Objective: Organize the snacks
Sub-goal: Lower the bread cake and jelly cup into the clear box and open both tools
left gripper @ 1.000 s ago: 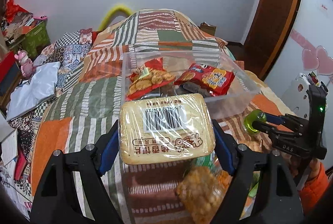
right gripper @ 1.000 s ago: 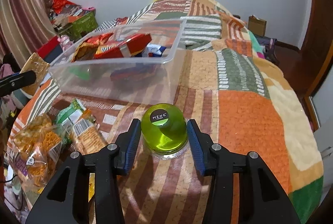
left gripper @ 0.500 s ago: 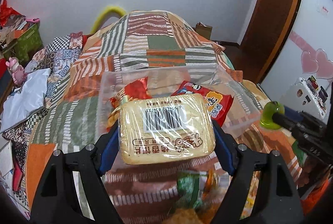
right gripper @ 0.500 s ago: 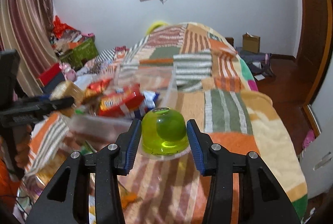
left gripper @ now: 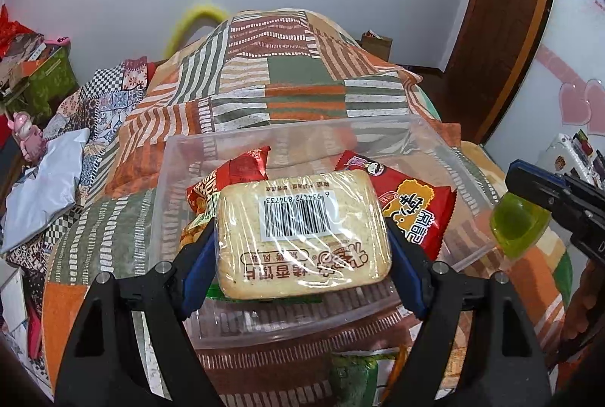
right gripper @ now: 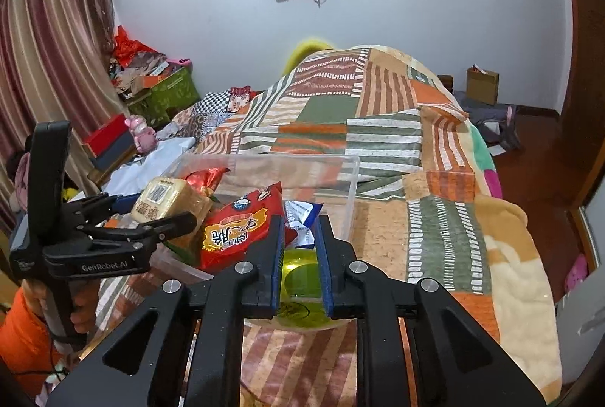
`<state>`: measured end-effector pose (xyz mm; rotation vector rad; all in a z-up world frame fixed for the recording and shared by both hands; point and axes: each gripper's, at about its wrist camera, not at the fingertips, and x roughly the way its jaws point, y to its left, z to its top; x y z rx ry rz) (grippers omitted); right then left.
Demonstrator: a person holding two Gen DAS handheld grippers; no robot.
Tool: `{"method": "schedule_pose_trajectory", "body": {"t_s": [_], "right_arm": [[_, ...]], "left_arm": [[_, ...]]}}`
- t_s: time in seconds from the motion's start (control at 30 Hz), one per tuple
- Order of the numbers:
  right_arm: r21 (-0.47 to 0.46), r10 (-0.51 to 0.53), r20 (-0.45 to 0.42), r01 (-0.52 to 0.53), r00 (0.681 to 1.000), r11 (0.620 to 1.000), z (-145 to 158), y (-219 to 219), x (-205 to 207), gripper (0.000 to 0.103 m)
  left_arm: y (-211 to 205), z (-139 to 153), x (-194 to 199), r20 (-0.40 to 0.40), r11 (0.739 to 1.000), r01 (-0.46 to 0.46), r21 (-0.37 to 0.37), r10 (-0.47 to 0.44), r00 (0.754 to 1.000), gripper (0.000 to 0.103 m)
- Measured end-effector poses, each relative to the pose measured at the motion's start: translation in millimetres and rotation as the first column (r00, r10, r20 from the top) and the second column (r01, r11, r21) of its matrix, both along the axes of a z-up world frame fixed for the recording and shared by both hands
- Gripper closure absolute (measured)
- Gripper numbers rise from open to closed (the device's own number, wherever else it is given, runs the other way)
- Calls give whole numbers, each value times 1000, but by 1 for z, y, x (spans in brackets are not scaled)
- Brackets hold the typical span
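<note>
My left gripper [left gripper: 302, 240] is shut on a beige wrapped bread pack [left gripper: 302, 233] with a barcode, held above the clear plastic bin [left gripper: 431, 131]. The bin holds red snack bags [left gripper: 416, 210]. My right gripper [right gripper: 300, 248] is shut on a green jelly cup [right gripper: 300, 290], tilted, held at the bin's near right side [right gripper: 349, 191]. From the left wrist view the jelly cup [left gripper: 520, 227] hangs by the bin's right wall. From the right wrist view the bread pack [right gripper: 166, 199] sits over the bin's left part.
The bin rests on a bed with a striped patchwork blanket [left gripper: 295, 78]. Loose snack packs [left gripper: 355, 376] lie on the blanket in front of the bin. Boxes and clutter [right gripper: 151, 85] stand left of the bed. A wooden door [left gripper: 503, 14] is at the right.
Both grippers lifted and moved toward the bin. The bread pack now hangs over the bin. The jelly cup left the blanket and tilted beside the bin's right wall.
</note>
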<state>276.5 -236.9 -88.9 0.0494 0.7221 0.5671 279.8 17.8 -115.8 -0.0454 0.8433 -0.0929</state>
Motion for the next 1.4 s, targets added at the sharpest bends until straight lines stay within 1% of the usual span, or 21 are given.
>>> {"method": "schedule_pose_trajectory", "body": {"t_s": [0.17,0.23,0.37,0.47,0.5,0.57,0.67,0.77,1.0,1.03,1.1,1.17,1.27,1.3,1.37,1.4], "right_arm": [[-41,21,-13,-22,1000,999,-4,18,11,85],[-38,31,-30,-32,999,999,-5,22,18,85],[-37,35,-60,-37,998,999,-8,28,33,84],[-32,44,-90,-47,995,998,-11,34,43,84],[-34,45,-94,-48,995,998,-11,36,45,84],[-43,45,-87,-49,995,998,-9,41,48,84],[-38,53,-68,-56,996,998,-1,46,49,84],[-57,62,-32,-64,998,996,7,49,41,84],[-92,74,-4,-74,997,993,14,42,16,84],[-98,75,0,-75,997,992,14,41,11,83],[-106,82,6,-81,997,991,15,39,1,77],[-109,82,16,-80,996,991,16,35,-11,65],[-113,83,27,-79,996,990,17,30,-26,55],[-118,83,33,-78,996,990,17,28,-31,53],[-125,81,46,-74,996,989,19,24,-41,46],[-127,78,51,-72,996,989,19,23,-45,45]], "left_arm": [[-8,-2,4,6,999,8,44,-9,1000,23],[-9,-3,6,9,999,12,52,-12,1000,22],[-5,-7,11,-5,999,12,32,-12,1000,21],[-1,-12,17,-29,1000,12,2,-12,1000,19],[-1,-13,18,-24,1000,8,11,-7,1000,18],[-2,-14,17,-13,1000,8,30,-8,1000,16],[-2,-13,17,-15,1000,10,26,-10,1000,16],[2,-9,15,-22,1000,13,-2,-13,1000,16],[6,11,-6,9,1000,2,-31,-1,1000,16],[6,15,-11,17,1000,2,-27,-2,1000,16],[5,21,-21,30,1000,3,-17,-2,1000,16],[5,26,-33,41,1000,2,-9,-2,999,15],[6,32,-49,43,1000,1,-16,0,999,14],[6,33,-54,43,1000,1,-18,0,999,13],[7,34,-64,41,1000,-2,-19,3,999,11],[7,34,-69,37,1000,-3,-20,4,999,11]]}}
